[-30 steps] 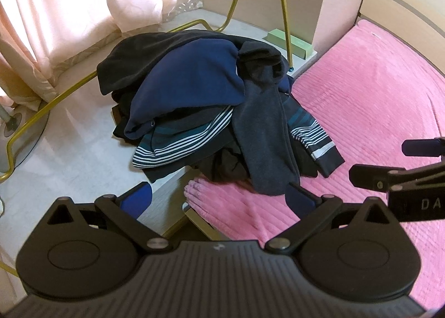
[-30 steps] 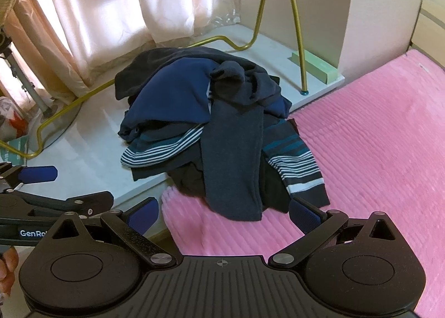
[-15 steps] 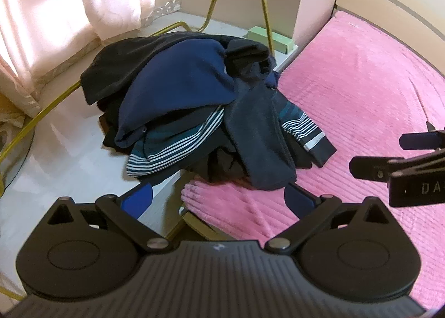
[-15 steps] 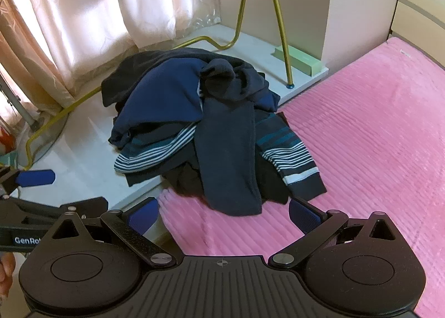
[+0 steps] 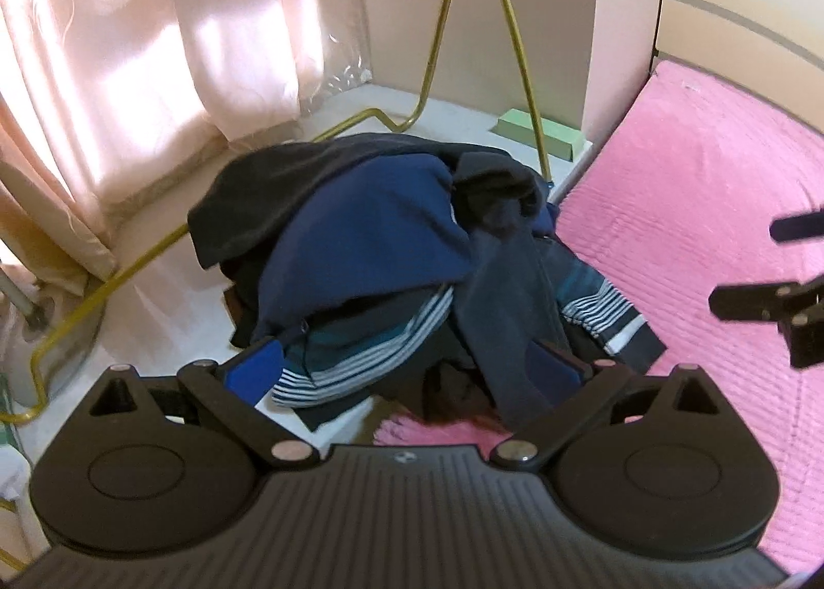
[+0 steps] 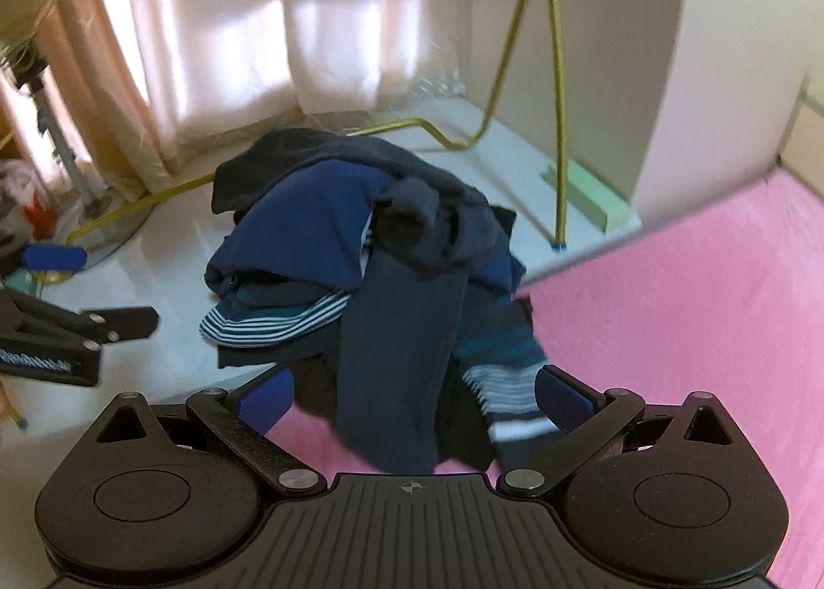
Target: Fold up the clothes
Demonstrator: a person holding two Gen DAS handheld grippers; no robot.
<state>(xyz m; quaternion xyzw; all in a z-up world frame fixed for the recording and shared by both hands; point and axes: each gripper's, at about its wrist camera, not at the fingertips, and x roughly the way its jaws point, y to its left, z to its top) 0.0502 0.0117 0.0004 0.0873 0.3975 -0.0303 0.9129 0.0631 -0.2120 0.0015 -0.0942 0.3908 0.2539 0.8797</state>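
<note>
Soft, limp, tangled pile of dark clothes (image 5: 391, 270); best pinched at the dangling grey sleeve (image 6: 396, 373), both hand-held grippers (image 5: 407, 373) (image 6: 412, 398) spread apart, empty.

The clothes pile (image 5: 391, 249) hides its own lower garments. The right hand-held gripper (image 5: 772, 270) is cut off by the left view's edge; the right view is motion-blurred.

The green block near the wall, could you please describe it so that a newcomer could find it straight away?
Start at the pink bed and look past the pile of dark clothes to the white ledge under the curtains. The green block lies flat there against the beige wall, behind a gold wire leg. It is the only pale green, box-shaped thing around.
</note>
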